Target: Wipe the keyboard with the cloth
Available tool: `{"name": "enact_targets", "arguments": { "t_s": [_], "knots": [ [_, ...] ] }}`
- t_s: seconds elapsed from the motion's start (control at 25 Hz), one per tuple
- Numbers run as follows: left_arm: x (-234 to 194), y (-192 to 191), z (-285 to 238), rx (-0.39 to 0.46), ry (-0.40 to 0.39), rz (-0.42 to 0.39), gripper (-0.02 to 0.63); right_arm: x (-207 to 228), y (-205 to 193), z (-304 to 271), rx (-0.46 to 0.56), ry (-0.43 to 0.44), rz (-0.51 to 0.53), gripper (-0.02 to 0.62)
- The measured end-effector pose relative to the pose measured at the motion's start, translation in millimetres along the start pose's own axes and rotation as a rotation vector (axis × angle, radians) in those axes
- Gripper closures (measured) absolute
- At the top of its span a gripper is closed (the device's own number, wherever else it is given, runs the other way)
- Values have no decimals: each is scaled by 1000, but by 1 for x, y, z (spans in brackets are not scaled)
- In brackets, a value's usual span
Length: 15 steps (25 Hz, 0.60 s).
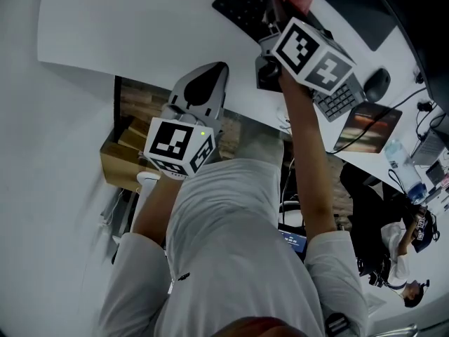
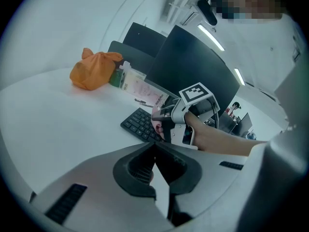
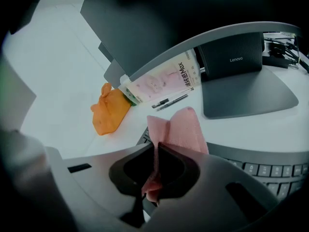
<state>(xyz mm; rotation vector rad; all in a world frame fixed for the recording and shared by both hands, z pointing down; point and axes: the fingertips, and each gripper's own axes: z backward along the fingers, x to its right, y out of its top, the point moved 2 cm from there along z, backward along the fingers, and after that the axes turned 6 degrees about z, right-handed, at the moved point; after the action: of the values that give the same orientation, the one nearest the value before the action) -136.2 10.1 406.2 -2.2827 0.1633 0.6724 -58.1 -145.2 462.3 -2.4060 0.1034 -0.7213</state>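
On the desk (image 1: 140,27): I see the keyboard (image 1: 242,2) lying in front of the monitor, mostly uncovered.
Right gripper (image 3: 157,151): jaws clamped on the cloth, held over one end of the keyboard.
Left gripper (image 2: 155,151): jaws together, nothing between them, off the desk's near edge.
Cloth (image 3: 181,127): pink and bunched upright. I judge the wiping barely begun, with most keys left.

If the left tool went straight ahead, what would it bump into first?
Probably the keyboard, close to where the right tool holds the cloth. Depth is hard to judge.
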Motion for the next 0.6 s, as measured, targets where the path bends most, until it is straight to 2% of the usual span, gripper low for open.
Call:
{"name": "enact_targets", "arguments": {
  "t_s": [0.6],
  "knots": [
    [-18,5,15,21,22,14,588,-39,12,-41,-56,79,-59,577]
  ]
}}
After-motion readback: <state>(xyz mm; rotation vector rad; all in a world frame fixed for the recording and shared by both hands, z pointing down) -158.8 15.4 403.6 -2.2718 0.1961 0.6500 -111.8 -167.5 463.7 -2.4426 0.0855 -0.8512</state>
